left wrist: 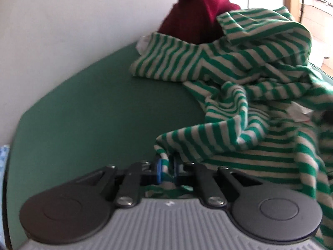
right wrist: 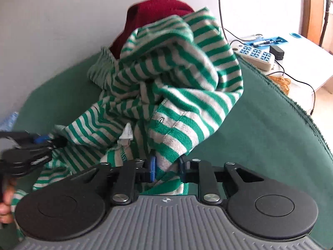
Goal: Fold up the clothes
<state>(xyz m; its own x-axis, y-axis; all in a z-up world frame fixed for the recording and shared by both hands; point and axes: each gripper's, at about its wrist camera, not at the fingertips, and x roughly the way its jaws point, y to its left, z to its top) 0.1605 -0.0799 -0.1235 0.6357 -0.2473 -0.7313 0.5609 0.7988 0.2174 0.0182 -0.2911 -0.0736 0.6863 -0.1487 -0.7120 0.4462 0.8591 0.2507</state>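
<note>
Left gripper (left wrist: pixel 167 167) is pinching a fold of the green-and-white striped garment (left wrist: pixel 245 95) between its blue pads (left wrist: pixel 159 169), the jaws nearly closed on the cloth, while the right gripper (right wrist: pixel 166 167) is clamping another edge of the same garment (right wrist: pixel 166 87) with its jaws a little wider around a thicker bunch of fabric. Seen from the right wrist, the left gripper (right wrist: pixel 41 140) is sitting at the far left edge, gripping the striped cloth low down, with a person's fingers (right wrist: pixel 6 204) showing beneath it. Rumpled and heaped, the garment is rising directly ahead of both grippers, its near edges gathered in the jaws and its bulk piled toward the wall, over a green cloth covering the desk (right wrist: pixel 260 125). Behind the heap, a dark red garment (left wrist: pixel 195 14) is standing up against the white wall (left wrist: pixel 72 20), partly covered by the striped fabric. Beyond the desk's right edge, a white side table (right wrist: pixel 308 62) is carrying a white-and-blue power strip (right wrist: pixel 256 56), a black adapter (right wrist: pixel 276 52) and an open blue tray (right wrist: pixel 270 41) holding pens, with cables trailing across it.
</note>
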